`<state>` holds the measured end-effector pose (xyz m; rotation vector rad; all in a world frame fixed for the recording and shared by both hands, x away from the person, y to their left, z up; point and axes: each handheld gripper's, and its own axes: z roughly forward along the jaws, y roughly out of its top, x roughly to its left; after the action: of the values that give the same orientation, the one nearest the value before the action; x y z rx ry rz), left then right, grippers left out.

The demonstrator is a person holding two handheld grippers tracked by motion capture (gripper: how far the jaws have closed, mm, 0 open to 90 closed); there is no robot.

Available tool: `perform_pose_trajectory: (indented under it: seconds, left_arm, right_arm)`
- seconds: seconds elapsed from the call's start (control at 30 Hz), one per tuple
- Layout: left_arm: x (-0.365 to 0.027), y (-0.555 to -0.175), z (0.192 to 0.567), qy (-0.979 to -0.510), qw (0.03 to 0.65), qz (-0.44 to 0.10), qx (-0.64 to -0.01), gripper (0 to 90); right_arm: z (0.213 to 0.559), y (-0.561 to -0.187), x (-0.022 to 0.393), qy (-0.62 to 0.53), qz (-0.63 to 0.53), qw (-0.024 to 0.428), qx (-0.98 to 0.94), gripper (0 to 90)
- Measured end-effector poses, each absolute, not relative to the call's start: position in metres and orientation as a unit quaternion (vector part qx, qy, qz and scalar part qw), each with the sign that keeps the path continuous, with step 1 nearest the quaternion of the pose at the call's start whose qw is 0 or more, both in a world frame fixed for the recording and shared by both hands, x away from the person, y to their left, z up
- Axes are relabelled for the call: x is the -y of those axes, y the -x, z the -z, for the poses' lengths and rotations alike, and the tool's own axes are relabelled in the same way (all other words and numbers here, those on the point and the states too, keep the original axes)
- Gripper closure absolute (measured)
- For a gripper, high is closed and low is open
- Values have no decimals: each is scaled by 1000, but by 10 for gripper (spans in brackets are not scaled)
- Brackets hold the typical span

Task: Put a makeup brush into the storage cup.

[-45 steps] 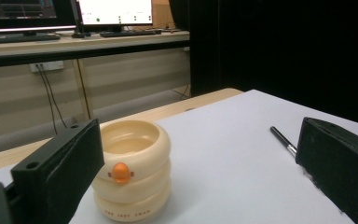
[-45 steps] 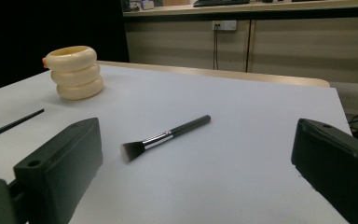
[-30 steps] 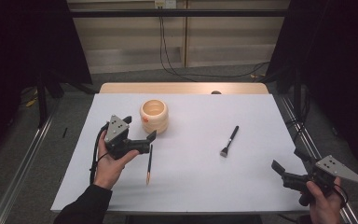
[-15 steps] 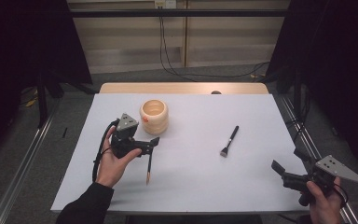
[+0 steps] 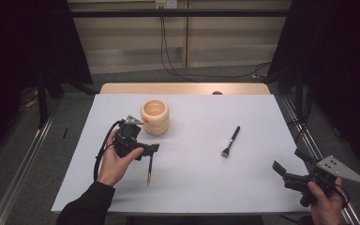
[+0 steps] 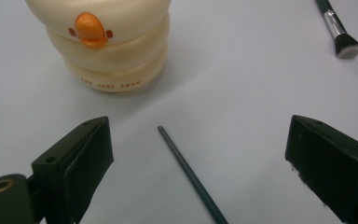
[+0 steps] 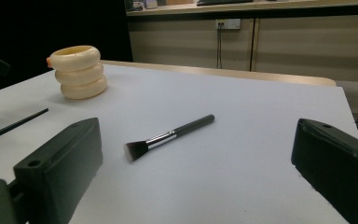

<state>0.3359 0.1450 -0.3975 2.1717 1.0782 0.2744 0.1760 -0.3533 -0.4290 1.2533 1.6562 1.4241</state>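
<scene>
The left hand-held gripper (image 5: 146, 151) has crept down and to the right in the high view over the last second, from beside the cream ringed holder (image 5: 155, 116) to right over the top end of the thin dark pencil (image 5: 149, 169). Its jaws have just been closing a little, yet they stand wide apart, and in the left gripper view the pencil (image 6: 191, 175) lies on the white tabletop (image 5: 206, 183) between them with neither pad touching it. My guess is that a pinch on the pencil is close, with the holder just behind it, in the upper left of that view, as the likely place to drop it.

The right hand-held gripper (image 5: 293, 168) sits in the lower right of the high view, jaws open and empty, in the same spot as a second ago. The makeup brush (image 5: 230, 141) lies well apart from both grippers, just right of centre, unmoved.

The upper stretch of the pencil is covered by the left gripper in the high view, and its lower end runs off the bottom of the left gripper view. The holder is cut off at the top there, so I cannot see inside it. How high the pads hang above the tabletop is hard to judge.
</scene>
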Motion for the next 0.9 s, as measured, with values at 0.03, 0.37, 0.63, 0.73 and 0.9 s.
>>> perform_pose_trajectory:
  seconds: [0.03,0.37,0.63,0.73,0.9]
  left_arm:
    - [-143,-335,399,-836,340,-103,-418,73]
    - [-136,-341,410,-858,258,-60,-440,147]
    - [-132,-347,419,-856,205,-21,-474,173]
    - [-131,-347,420,-856,190,-25,-479,211]
    - [-130,-346,422,-852,192,-11,-487,275]
  right_arm:
    - [429,-176,353,-474,-538,307,-626,15]
    - [429,-176,354,-476,-534,309,-627,13]
    - [429,-176,355,-477,-533,311,-626,11]
    - [430,-176,354,-475,-532,310,-629,11]
    - [430,-176,354,-473,-531,313,-630,11]
